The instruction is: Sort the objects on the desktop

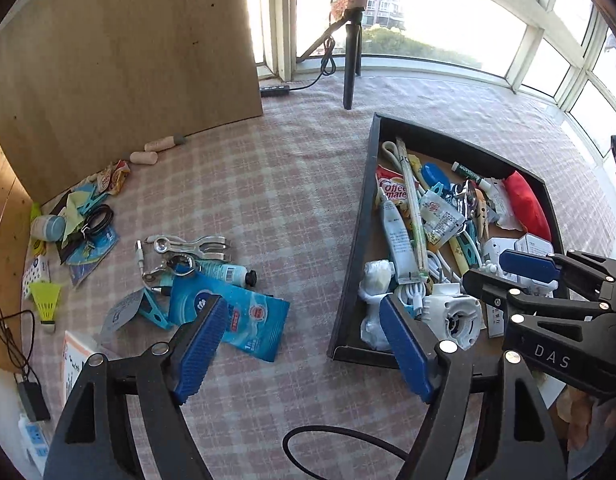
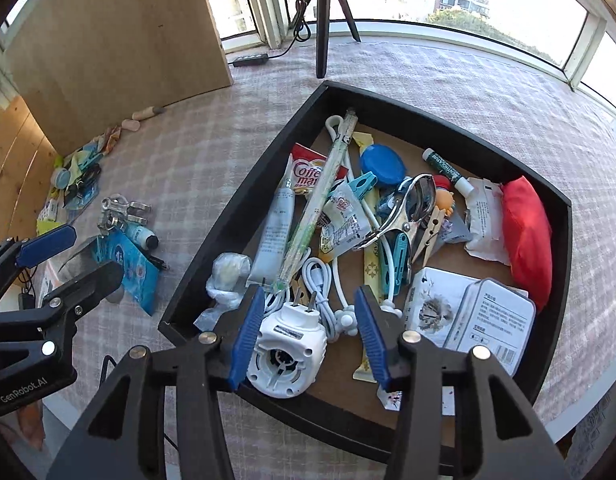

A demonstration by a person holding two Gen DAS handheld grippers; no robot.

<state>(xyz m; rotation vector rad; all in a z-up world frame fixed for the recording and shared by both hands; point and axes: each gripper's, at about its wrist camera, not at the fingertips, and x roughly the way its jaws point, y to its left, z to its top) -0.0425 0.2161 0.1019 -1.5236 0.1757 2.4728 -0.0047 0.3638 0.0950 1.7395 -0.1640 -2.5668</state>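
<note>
A black tray (image 2: 244, 184) (image 1: 354, 256) on the checked tablecloth holds many small objects. A white plug-in device (image 2: 286, 354) (image 1: 454, 316) lies at its near corner. My right gripper (image 2: 306, 334) (image 1: 508, 270) is open, its blue pads either side of the device, the left pad touching it. My left gripper (image 1: 304, 344) is open and empty above the cloth, left of the tray. A blue sachet (image 1: 244, 320), a tube (image 1: 228, 272) and metal clips (image 1: 188, 246) lie on the cloth to its left.
A wooden board (image 1: 120, 52) stands at the back left with a second pile (image 1: 80, 224) at its foot. A tripod (image 1: 352, 52) stands at the window. The tray also holds a red pouch (image 2: 526, 240), a tin box (image 2: 492, 320) and white cables (image 2: 320, 280).
</note>
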